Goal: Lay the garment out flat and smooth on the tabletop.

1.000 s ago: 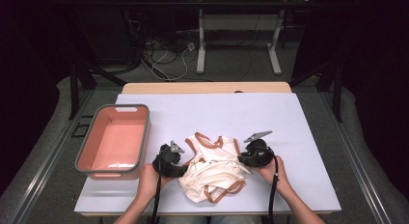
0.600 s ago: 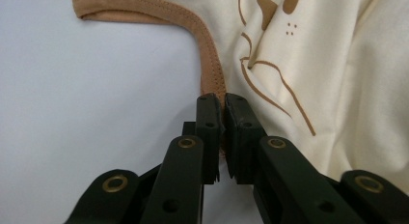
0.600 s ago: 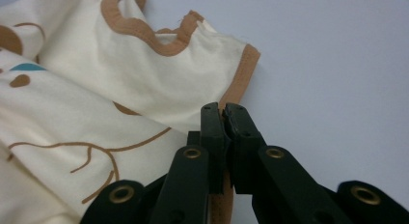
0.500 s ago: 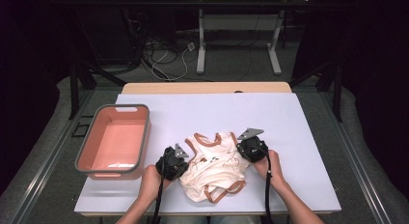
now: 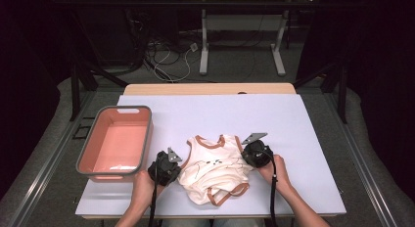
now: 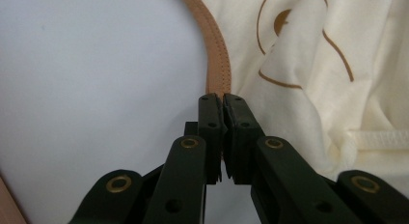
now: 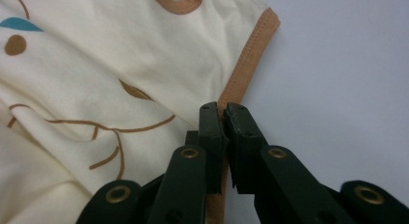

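Left gripper is closed on the tan trim of the cream baby vest, jaws pinched together on the binding at the garment's left armhole; its jaws have just been closing, with that edge between them. Right gripper is likewise clamped on the tan binding at the vest's opposite armhole, a thin fold of trim caught between the pads. In the high view both tools sit hard against the vest, one at each side, just below its shoulders, with a hand behind the left tool.

Vest lies near the middle of the white table, toward the person's edge, neckline pointing away and the lower part rumpled, a tan-edged leg opening turned up at the bottom. Pink tub stands well apart from the vest, beyond the left gripper, and holds nothing that can be made out.

Judgement: the grasp step is complete on both sides; the work in hand appears to be spreading or lifting the garment. Next move calls for both hands to act together, keeping even tension so the thin binding does not slip from either pinch, and lifting high enough that the bunched lower half hangs free
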`<action>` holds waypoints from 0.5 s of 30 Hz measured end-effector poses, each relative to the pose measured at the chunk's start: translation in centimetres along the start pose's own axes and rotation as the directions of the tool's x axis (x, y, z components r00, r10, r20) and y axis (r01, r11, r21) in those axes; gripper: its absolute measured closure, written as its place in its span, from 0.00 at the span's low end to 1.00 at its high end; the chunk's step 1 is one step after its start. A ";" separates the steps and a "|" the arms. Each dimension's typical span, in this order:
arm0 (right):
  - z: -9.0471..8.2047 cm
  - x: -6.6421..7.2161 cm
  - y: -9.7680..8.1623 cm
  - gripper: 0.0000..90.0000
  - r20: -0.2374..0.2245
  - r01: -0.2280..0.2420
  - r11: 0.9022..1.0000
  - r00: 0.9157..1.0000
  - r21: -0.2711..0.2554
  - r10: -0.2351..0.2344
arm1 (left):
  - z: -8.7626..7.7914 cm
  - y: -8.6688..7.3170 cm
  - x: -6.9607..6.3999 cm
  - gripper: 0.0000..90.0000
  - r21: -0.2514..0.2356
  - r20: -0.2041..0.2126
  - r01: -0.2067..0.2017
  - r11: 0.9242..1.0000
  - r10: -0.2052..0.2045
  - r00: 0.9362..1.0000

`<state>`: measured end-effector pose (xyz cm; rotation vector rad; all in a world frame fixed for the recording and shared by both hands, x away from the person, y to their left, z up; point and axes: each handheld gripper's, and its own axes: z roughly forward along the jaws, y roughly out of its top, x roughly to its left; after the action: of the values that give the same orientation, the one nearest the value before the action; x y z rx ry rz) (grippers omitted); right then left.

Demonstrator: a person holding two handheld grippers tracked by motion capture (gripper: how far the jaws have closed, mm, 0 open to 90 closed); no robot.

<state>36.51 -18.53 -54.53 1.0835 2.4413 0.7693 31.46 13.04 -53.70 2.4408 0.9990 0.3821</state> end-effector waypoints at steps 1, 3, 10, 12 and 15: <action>-0.1 0.0 -0.1 0.94 -0.007 -0.002 1.000 1.000 0.000 0.002 | -0.1 0.0 0.0 0.95 -0.004 -0.003 0.002 1.000 -0.002 1.000; -0.2 -0.1 -0.1 0.90 -0.008 -0.019 1.000 1.000 -0.010 0.019 | -0.2 0.3 0.0 0.91 -0.018 -0.020 0.003 1.000 -0.004 1.000; -0.2 -0.5 0.1 0.72 -0.053 -0.121 0.989 0.992 -0.087 0.117 | 0.5 2.3 -0.2 0.63 -0.097 -0.038 0.052 0.994 -0.056 0.998; 0.2 -0.4 0.1 0.71 -0.048 -0.129 0.989 0.991 -0.074 0.126 | 1.2 2.6 -0.3 0.61 -0.082 -0.037 0.044 0.996 -0.047 0.998; 0.9 -0.5 0.1 0.74 -0.069 -0.140 0.989 0.988 -0.044 0.137 | 2.3 2.5 -0.3 0.65 -0.047 -0.011 0.033 0.998 -0.034 0.999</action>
<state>37.36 -18.59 -55.15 1.2378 2.4068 0.9171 33.68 10.48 -54.37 2.3800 1.0235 0.4045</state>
